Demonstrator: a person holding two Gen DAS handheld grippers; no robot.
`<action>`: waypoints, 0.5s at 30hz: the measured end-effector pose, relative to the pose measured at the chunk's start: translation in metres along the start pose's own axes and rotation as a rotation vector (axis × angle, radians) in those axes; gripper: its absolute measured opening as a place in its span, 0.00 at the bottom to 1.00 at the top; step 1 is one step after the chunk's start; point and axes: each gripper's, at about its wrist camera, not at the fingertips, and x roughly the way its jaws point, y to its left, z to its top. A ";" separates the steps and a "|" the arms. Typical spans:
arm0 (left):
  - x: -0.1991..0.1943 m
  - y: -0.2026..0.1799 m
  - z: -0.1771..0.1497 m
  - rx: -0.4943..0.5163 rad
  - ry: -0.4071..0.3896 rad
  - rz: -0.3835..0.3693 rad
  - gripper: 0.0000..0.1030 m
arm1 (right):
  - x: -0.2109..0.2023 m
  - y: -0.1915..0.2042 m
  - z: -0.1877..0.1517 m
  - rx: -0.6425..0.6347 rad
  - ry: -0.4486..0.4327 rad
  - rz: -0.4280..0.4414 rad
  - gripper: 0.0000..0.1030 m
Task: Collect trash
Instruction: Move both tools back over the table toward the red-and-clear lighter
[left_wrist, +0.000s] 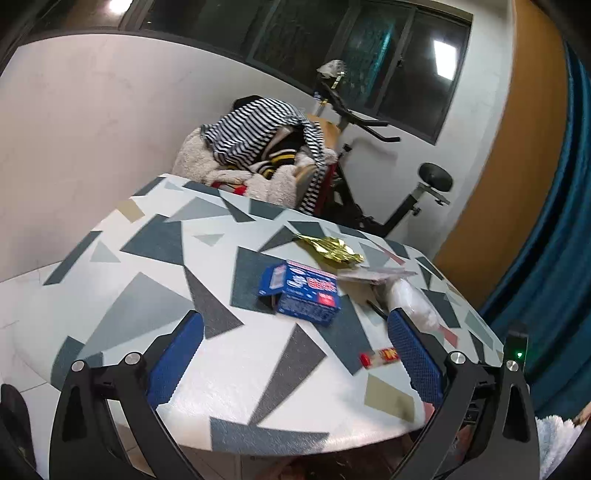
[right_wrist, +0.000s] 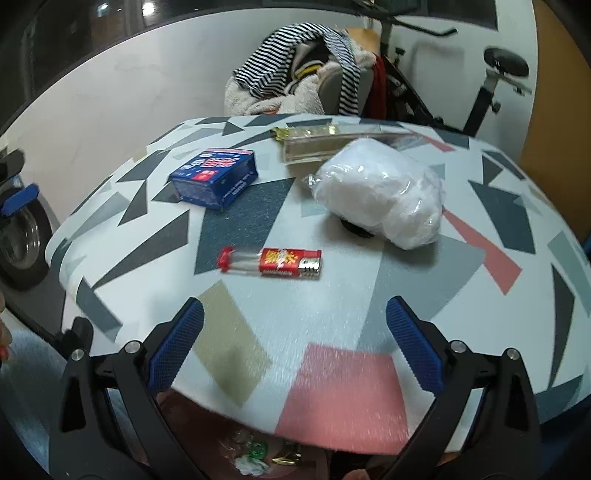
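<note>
the right gripper (right_wrist: 294, 345) hangs over the near edge of the table (right_wrist: 332, 332), its blue-padded fingers spread wide with nothing between them. just ahead of it a red and clear wrapper (right_wrist: 271, 261) lies flat on the patterned cloth. farther on sit a blue carton (right_wrist: 216, 176) to the left and a clear bag of white stuff (right_wrist: 384, 194) to the right, with a clear plastic box (right_wrist: 314, 147) and a gold foil wrapper (right_wrist: 284, 132) behind them near the far edge. the left gripper (left_wrist: 295, 354) also stands wide apart and empty, over the table's left side, the blue carton ahead of it. beyond the table, striped clothes (right_wrist: 295, 55) are heaped on a chair beside an exercise bike (right_wrist: 480, 85).
</note>
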 end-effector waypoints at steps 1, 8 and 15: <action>0.001 0.001 0.002 -0.003 -0.008 0.027 0.94 | 0.005 -0.003 0.003 0.018 0.010 -0.001 0.94; 0.016 0.010 0.002 -0.010 -0.006 0.118 0.94 | 0.035 -0.011 0.023 0.135 0.052 0.016 0.94; 0.022 0.015 -0.011 -0.006 -0.001 0.140 0.94 | 0.060 0.019 0.031 0.080 0.090 -0.024 0.95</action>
